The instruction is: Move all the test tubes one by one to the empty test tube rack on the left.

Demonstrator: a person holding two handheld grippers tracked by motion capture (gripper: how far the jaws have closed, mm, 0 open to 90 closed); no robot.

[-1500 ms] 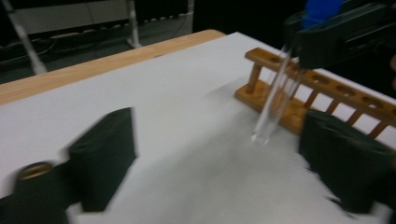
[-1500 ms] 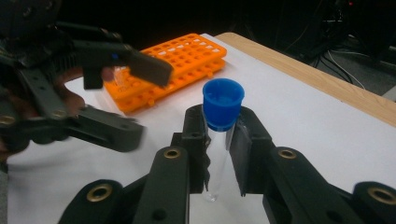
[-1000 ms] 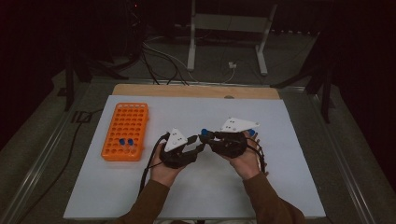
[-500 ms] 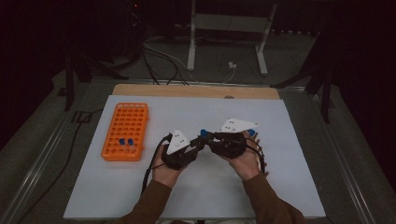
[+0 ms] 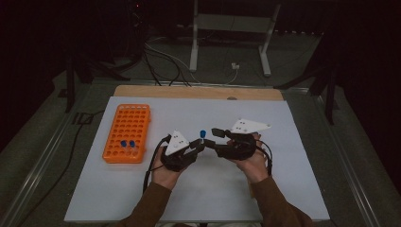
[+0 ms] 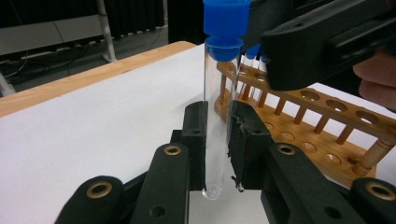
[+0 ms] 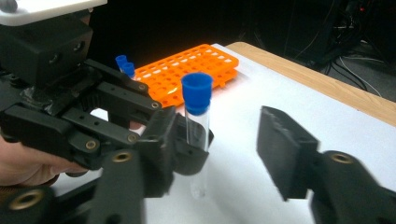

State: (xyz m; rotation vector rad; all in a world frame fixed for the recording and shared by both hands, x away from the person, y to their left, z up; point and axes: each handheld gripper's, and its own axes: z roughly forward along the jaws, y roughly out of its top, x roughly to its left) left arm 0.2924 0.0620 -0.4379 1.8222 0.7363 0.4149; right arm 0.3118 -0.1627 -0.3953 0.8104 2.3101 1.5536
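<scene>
Handed over since a second ago: clear test tube (image 5: 202, 138) with blue cap (image 6: 226, 17) now clamped upright in left gripper (image 5: 201, 144), where earlier right gripper (image 5: 215, 139) also pinched it between both tools. Left gripper squeezed tight on glass of tube, pads (image 6: 195, 135) pressing either side of lower half, rounded bottom poking out just below them. Right gripper just been spreading, jaws now standing apart on either side of tube with pads off glass, one black pad (image 7: 280, 154) clear of it. Tube held above white table mat (image 5: 283, 179), to right of orange tube rack (image 5: 127, 132) and well apart from it. Two more blue-capped tubes (image 5: 126, 143) standing side by side in near rows of that rack. Both hands barely shifted, left hand (image 5: 165, 172) and right hand (image 5: 253, 165) resting close together on right of rack, sleeves entering from near edge of mat. Wooden tabletop strip (image 5: 198, 92) visible beyond far edge of mat.
</scene>
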